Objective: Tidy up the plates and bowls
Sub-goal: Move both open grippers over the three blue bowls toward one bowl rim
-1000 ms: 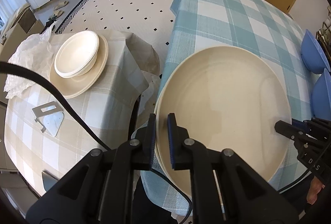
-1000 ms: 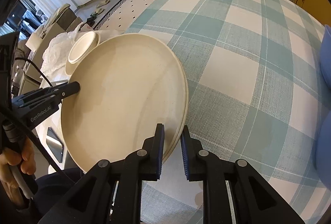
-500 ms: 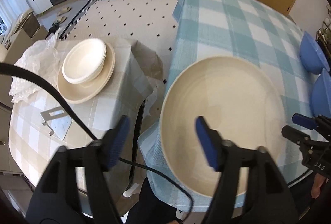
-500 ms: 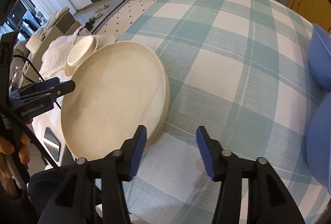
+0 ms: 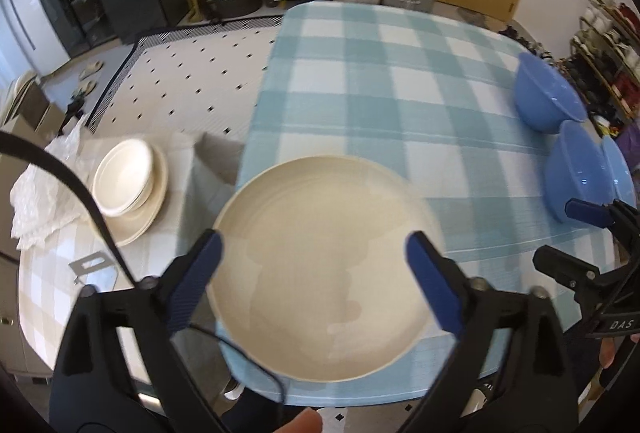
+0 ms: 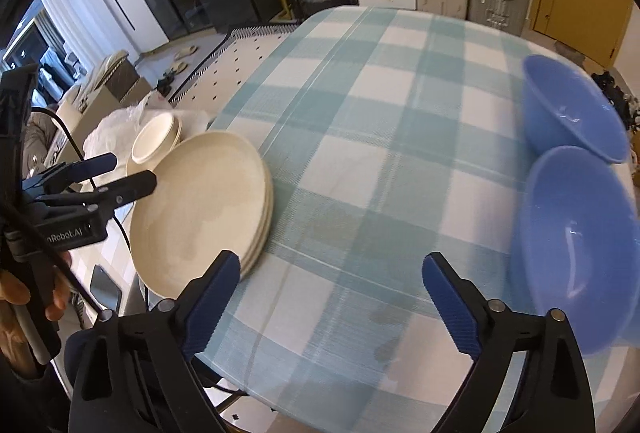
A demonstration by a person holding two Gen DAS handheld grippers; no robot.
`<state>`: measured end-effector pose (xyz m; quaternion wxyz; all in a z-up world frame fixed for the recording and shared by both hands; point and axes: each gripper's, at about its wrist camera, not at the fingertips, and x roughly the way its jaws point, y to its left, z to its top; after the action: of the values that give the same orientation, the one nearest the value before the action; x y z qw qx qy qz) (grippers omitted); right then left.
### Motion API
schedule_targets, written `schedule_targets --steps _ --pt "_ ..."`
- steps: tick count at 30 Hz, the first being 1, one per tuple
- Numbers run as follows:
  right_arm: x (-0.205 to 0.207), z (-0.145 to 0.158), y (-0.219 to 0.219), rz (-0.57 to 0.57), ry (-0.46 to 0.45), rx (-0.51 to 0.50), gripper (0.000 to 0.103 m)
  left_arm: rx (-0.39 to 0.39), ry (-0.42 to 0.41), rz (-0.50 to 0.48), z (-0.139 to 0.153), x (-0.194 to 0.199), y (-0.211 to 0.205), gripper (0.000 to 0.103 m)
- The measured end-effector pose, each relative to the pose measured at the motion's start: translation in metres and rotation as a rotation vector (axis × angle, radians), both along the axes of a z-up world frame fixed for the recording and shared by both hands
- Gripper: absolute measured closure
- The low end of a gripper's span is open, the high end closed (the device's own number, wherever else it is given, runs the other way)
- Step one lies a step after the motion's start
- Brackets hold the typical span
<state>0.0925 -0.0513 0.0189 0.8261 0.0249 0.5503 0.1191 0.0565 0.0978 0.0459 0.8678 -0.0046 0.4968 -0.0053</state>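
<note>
A stack of cream plates (image 5: 320,241) (image 6: 200,209) lies at the near left corner of the blue-checked table (image 5: 380,81). My left gripper (image 5: 314,245) hovers above the stack, its jaws opening wide, pads clear of the rim and nothing held. My right gripper (image 6: 332,265) hangs over bare cloth to the right of the stack, its jaws also opening, with nothing between them. Two blue bowls (image 6: 572,109) (image 6: 572,249) stand at the table's right edge. Cream bowls (image 5: 124,177) sit stacked on a cream plate on the low side table.
The side table (image 5: 52,273) has a beige checked cloth, a crumpled white bag (image 5: 36,201) and a metal bracket (image 5: 92,267). A person's hand (image 6: 24,297) holds the left gripper. Tiled floor, a basket, drawers and a suitcase lie beyond the table.
Both grippers were shut on the top plate's rim; they have let go, spread wide and lifted up and back. The plate now rests on the stack.
</note>
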Motion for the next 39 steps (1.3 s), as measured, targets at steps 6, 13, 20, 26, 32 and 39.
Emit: schedule_targets --steps 6,13,20,26,32,39 --pt "-0.016 0.03 -0.038 -0.045 -0.048 -0.002 0.002 -0.019 -0.023 -0.061 0.021 0.002 -0.046 0.002" --pt "-0.036 0.053 -0.092 -0.121 -0.077 -0.018 0.002 -0.026 -0.042 -0.126 0.035 0.006 -0.101 0.002" --pt "-0.054 0.076 -0.142 -0.191 -0.095 -0.053 0.002 -0.033 -0.05 -0.204 0.045 0.011 -0.161 0.002" --pt "-0.067 0.093 -0.185 -0.255 -0.107 -0.081 0.002 -0.039 -0.049 -0.263 0.05 0.016 -0.21 0.002" --pt "-0.076 0.103 -0.222 -0.317 -0.104 -0.086 0.002 -0.054 -0.041 -0.308 0.054 0.026 -0.251 0.002" --pt "-0.064 0.107 -0.258 -0.358 -0.088 -0.086 0.002 -0.068 -0.032 -0.336 0.058 0.053 -0.28 0.002"
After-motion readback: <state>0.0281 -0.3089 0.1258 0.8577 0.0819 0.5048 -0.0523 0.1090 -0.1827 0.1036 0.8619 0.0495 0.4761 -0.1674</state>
